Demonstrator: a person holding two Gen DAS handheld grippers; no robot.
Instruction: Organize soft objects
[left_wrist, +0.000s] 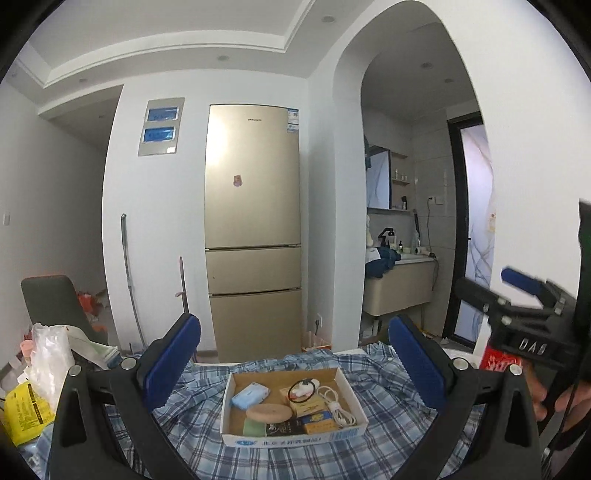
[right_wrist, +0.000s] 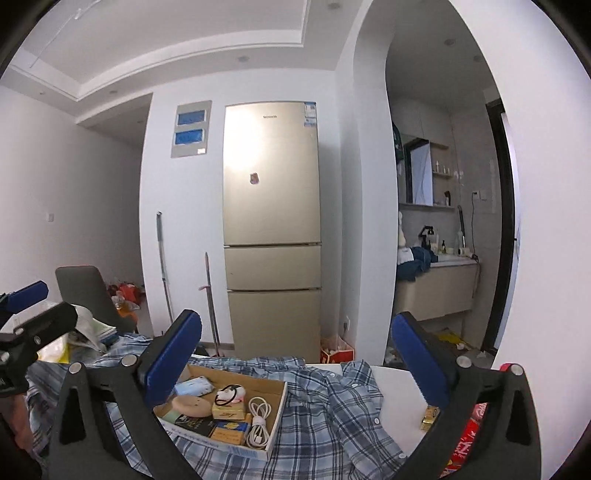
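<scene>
Blue-and-white plaid cotton shirt (right_wrist: 332, 406) is seen spread flat under an open shallow cardboard box of small items (right_wrist: 275, 417), its collar and buttoned front trailing to the right of that box. Below and ahead of both tongs it lies, its length running left to right. The right gripper (right_wrist: 295, 365) is judged nearer the free collar end; the left gripper (left_wrist: 295, 363) is centred over the box. Both jaws are held wide, nothing between them.
</scene>
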